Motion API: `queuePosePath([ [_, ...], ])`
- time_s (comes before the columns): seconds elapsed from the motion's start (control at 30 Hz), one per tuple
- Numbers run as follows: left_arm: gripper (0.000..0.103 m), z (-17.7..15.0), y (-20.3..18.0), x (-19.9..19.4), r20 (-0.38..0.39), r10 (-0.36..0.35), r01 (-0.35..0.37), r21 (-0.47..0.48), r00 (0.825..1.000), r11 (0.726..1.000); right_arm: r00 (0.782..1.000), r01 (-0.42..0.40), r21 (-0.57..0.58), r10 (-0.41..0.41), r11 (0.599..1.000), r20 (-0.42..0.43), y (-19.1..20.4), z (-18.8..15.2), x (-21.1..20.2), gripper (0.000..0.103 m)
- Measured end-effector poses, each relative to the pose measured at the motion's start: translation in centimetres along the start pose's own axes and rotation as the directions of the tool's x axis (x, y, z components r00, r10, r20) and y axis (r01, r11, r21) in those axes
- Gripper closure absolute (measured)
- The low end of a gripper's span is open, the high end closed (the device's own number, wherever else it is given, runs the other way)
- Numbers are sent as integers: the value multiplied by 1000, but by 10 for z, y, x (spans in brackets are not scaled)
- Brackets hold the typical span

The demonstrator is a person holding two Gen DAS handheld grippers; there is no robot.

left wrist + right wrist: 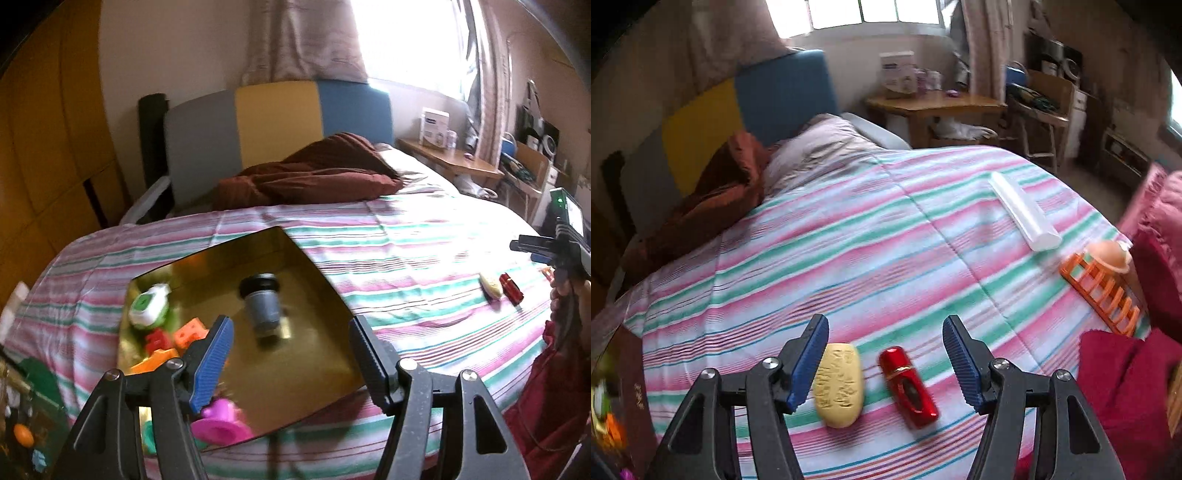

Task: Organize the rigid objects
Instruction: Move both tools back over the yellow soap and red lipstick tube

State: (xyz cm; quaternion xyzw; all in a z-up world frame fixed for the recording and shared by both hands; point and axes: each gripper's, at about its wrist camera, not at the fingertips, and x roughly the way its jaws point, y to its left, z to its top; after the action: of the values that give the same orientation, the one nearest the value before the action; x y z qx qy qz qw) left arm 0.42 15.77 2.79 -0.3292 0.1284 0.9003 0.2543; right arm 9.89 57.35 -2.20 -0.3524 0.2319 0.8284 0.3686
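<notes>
A gold tray (317, 280) lies on the striped bed and holds a grey cylinder with a black cap (262, 302), a green-and-white toy (147, 306), orange and red blocks (188, 332) and a pink piece (221, 424). My left gripper (291, 325) hovers open over the tray's near edge, nothing between its fingers. My right gripper (886, 325) is open above a yellow oval bar (839, 384) and a red case (908, 387), which lie side by side between its fingers, untouched. In the left wrist view the right gripper (532, 247) sits at the far right, near the same bar (491, 286).
A white long box (1023, 210), an orange rack (1100, 291) and a peach dome toy (1110, 254) lie at the bed's right side. Dark red cloth (1126, 384) is bunched at the right. A brown blanket (314, 173) and pillow (820, 151) lie by the headboard; a wooden table (934, 103) stands behind.
</notes>
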Motion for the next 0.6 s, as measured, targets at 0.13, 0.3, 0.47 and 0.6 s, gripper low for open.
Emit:
queuePosePath([
  [0.13,37,7,-24,8,-8,-36,36,31,999,999,1000,-26,54,27,998,-13,-10,2,2,36],
  [0.3,37,12,-53,15,-15,-64,65,95,998,993,999,-33,84,35,996,-16,-12,0,2,33],
  [0.47,37,15,-79,22,-27,-91,94,149,995,984,999,-31,111,33,993,-19,-17,-1,4,33],
  [0.6,37,17,-100,28,-33,-110,114,187,993,976,999,-35,140,38,989,-20,-22,0,4,32],
])
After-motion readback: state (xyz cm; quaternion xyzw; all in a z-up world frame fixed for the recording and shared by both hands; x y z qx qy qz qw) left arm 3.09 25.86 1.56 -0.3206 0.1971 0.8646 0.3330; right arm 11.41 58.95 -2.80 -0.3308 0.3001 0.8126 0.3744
